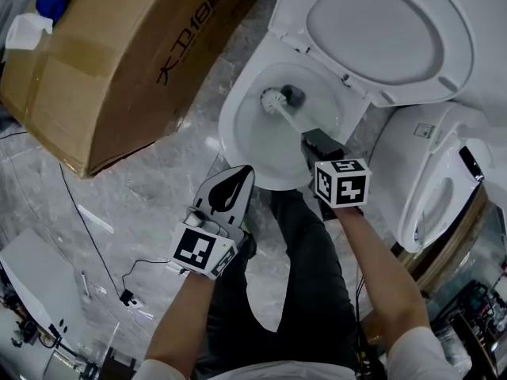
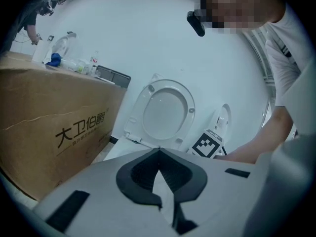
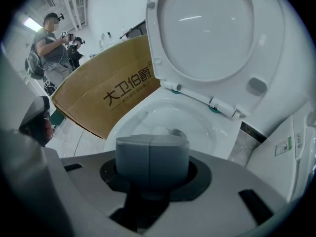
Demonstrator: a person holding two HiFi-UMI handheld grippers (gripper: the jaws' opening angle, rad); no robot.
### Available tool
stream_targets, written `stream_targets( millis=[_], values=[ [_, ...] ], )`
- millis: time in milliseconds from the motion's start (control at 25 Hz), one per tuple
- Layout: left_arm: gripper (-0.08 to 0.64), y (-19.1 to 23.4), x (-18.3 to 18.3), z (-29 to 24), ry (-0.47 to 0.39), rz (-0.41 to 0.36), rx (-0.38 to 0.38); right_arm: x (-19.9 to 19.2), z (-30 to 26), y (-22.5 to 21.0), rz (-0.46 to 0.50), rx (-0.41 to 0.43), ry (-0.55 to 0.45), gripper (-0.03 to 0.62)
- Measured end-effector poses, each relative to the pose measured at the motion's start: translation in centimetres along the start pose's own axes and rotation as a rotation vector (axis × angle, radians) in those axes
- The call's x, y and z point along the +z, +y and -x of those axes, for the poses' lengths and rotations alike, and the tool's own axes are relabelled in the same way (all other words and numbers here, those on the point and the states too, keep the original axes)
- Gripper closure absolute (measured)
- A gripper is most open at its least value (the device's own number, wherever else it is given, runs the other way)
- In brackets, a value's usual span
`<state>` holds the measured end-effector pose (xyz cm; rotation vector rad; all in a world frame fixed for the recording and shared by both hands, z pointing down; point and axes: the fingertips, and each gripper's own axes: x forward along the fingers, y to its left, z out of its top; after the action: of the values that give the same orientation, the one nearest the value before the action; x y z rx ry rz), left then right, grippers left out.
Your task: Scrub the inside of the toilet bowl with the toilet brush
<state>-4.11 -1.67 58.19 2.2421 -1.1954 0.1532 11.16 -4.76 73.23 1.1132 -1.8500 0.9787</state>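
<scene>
The white toilet bowl (image 1: pixel 245 129) stands open with its lid (image 1: pixel 380 30) raised. A toilet brush is inside it, its white bristle head (image 1: pixel 273 99) near the dark drain and its handle (image 1: pixel 291 122) slanting back to my right gripper (image 1: pixel 321 143). That gripper is shut on the handle. In the right gripper view the grey handle end (image 3: pixel 152 154) fills the jaws of the right gripper (image 3: pixel 150 179), above the bowl (image 3: pixel 168 122). My left gripper (image 1: pixel 231 190) hovers by the bowl's front rim, jaws shut and empty, as the left gripper (image 2: pixel 159 154) also shows in its own view.
A big cardboard box (image 1: pixel 119 54) lies left of the toilet, with bottles on top (image 2: pixel 59 53). A second white toilet (image 1: pixel 432 172) stands close on the right. Thin cables (image 1: pixel 103 260) trail over the marble floor. My dark-trousered leg (image 1: pixel 309 267) is in front of the bowl.
</scene>
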Motion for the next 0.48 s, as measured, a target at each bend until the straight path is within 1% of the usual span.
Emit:
stream_targets(
  millis=[120, 200, 360, 480],
  values=[
    [0.552, 0.2, -0.3, -0.6, 0.002, -0.003, -0.005, 0.9, -0.3, -1.3, 0.021, -0.003, -0.015, 0.439],
    [0.552, 0.3, -0.5, -1.0, 0.004, -0.004, -0.008, 1.6, -0.4, -2.3, 0.055, -0.001, -0.012, 0.439],
    [0.552, 0.2, -0.7, -1.7, 0.007, -0.009, -0.015, 2.8, -0.5, -4.4, 0.161, 0.001, 0.006, 0.44],
    [0.552, 0.1, -0.4, -2.2, 0.005, -0.013, -0.019, 3.5, 0.0, -6.5, 0.235, -0.015, 0.024, 0.44]
  ],
)
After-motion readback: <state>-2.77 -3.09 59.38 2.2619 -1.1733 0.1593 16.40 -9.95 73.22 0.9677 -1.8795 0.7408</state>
